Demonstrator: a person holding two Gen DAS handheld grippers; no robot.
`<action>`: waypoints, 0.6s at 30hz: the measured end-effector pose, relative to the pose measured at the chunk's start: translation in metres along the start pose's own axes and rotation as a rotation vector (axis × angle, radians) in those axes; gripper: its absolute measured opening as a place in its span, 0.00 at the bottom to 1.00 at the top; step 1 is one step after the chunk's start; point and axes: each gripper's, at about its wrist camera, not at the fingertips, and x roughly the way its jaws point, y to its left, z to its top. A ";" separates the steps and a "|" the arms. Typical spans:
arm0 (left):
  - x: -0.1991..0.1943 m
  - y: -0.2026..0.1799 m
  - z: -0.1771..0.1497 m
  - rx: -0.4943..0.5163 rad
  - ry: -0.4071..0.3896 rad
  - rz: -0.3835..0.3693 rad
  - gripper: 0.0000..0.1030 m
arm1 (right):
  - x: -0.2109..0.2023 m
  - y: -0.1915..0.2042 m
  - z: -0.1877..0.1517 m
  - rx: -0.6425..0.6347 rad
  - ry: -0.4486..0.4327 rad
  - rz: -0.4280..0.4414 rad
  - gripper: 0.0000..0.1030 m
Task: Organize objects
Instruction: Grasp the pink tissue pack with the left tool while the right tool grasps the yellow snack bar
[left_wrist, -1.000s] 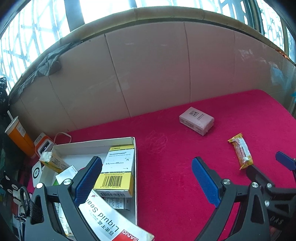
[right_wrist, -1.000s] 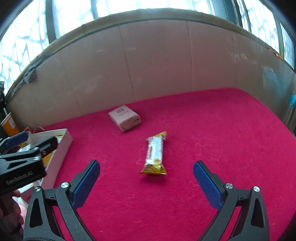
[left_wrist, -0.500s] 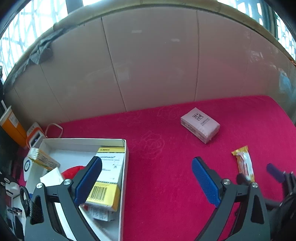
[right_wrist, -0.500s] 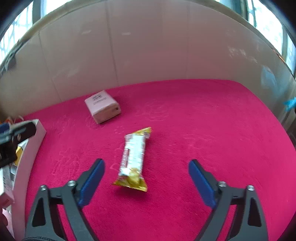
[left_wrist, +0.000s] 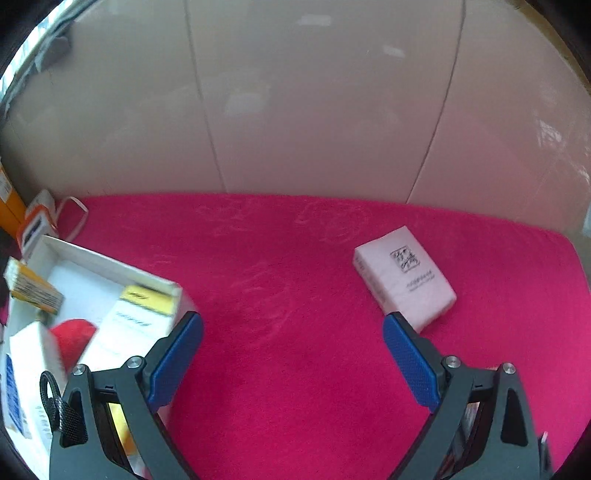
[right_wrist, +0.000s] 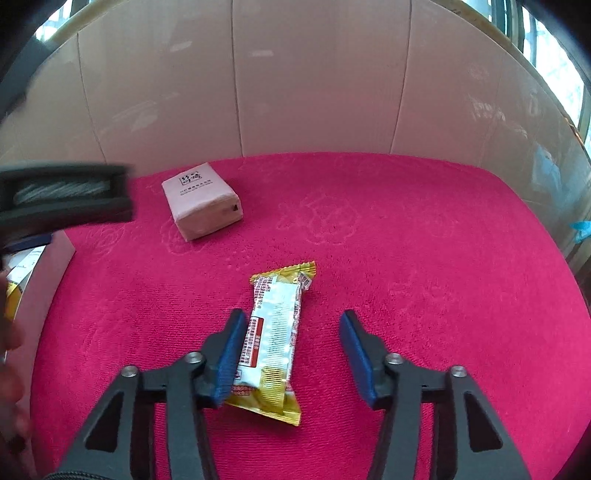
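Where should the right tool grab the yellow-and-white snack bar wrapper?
Across the flat white middle of the yellow-and-white snack bar wrapper, coming from above. It lies flat on the red cloth, long axis running away from the right tool, which is open and already straddles its narrow width. The crimped yellow ends look thin and likely to slip.

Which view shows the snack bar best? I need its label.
The right wrist view: the snack bar lies in full sight between the open right tool. The left wrist view barely shows it.
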 end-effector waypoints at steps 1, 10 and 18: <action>0.007 -0.006 0.003 -0.021 0.019 -0.002 0.94 | 0.000 0.000 0.000 -0.007 0.000 0.003 0.45; 0.017 -0.042 0.014 -0.080 -0.003 0.019 0.94 | -0.010 -0.027 -0.009 0.015 -0.010 0.022 0.23; 0.020 -0.050 0.019 -0.155 -0.001 -0.010 0.94 | -0.012 -0.037 -0.008 0.045 -0.012 0.042 0.24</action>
